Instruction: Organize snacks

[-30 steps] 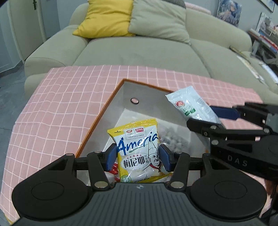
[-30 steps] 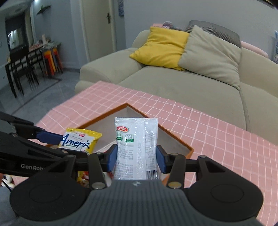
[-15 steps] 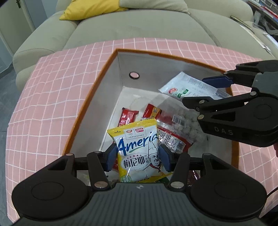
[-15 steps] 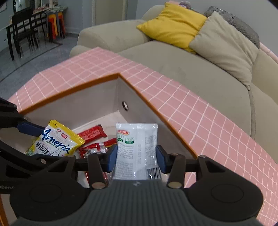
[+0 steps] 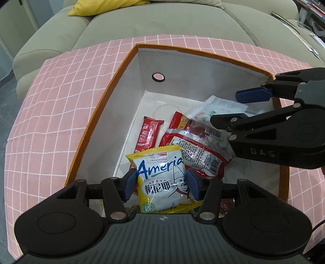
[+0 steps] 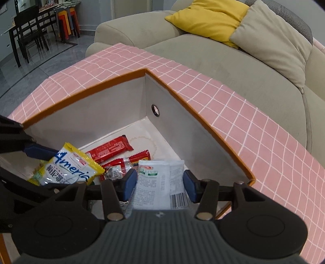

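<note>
An orange-rimmed white box [image 5: 203,53] stands on the pink checked cloth, and both grippers reach down into it. My left gripper [image 5: 161,183] has its jaws opening around a yellow and white "Ameria" snack packet [image 5: 160,178]. Its pads stand just off the packet's edges. My right gripper [image 6: 160,180] is also opening, and a white packet with green print [image 6: 156,186] hangs loose between its pads. The left wrist view shows the right gripper [image 5: 231,107] over the box's right side. Red snack bars [image 5: 148,134] and a red clear-window pack [image 5: 195,146] lie on the box floor.
The pink checked cloth [image 5: 61,111] surrounds the box on all sides. A beige sofa [image 5: 162,22] with a yellow cushion [image 6: 207,18] lies just beyond the table. Dark dining chairs [image 6: 26,26] stand far off to the left.
Both grippers have sunk and tipped down into the box with their packets. Both pairs of jaws have widened, and the white packet has slumped lower between the right pads.
</note>
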Demonstrator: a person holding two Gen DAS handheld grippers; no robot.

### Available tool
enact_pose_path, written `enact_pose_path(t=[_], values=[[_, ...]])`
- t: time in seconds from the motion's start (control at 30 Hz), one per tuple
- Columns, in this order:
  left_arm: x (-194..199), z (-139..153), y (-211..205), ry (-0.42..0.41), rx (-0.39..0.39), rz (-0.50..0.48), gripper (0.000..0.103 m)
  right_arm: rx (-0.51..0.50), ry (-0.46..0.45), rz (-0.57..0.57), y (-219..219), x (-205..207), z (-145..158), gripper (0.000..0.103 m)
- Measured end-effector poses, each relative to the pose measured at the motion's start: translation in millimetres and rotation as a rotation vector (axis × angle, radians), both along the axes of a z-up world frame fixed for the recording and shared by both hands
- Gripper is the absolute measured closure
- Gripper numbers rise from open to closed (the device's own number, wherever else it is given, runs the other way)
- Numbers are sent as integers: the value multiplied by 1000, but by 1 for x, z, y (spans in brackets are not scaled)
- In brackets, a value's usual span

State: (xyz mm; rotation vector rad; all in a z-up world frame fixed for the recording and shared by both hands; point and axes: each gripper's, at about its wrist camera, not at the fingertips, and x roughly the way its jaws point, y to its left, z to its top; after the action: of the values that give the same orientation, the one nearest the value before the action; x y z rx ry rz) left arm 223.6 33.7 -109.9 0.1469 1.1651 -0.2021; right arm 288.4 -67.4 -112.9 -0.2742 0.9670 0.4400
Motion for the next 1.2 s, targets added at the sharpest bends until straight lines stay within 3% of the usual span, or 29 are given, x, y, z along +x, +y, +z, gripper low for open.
enact_pose_path(t=[0.27, 0.5, 0.67, 0.9, 1.07, 1.2], values=[[-10, 20, 1, -33, -34, -2, 29, 54, -23, -49, -8, -9, 26, 28], [-26, 55, 10, -119, -75, 31, 28, 98, -83, -104, -21, -31, 62, 17], [-45, 86, 14, -248, -96, 67, 28, 145, -152, -151, -34, -56, 92, 9], [-82, 127, 15, -461, -82, 107, 27, 212, -270, -194, -44, -105, 127, 6], [-110, 153, 19, -603, -60, 137, 14, 264, -353, -204, -50, -146, 145, 4], [-136, 168, 21, -699, -48, 169, 11, 269, -421, -237, -52, -180, 150, 4]])
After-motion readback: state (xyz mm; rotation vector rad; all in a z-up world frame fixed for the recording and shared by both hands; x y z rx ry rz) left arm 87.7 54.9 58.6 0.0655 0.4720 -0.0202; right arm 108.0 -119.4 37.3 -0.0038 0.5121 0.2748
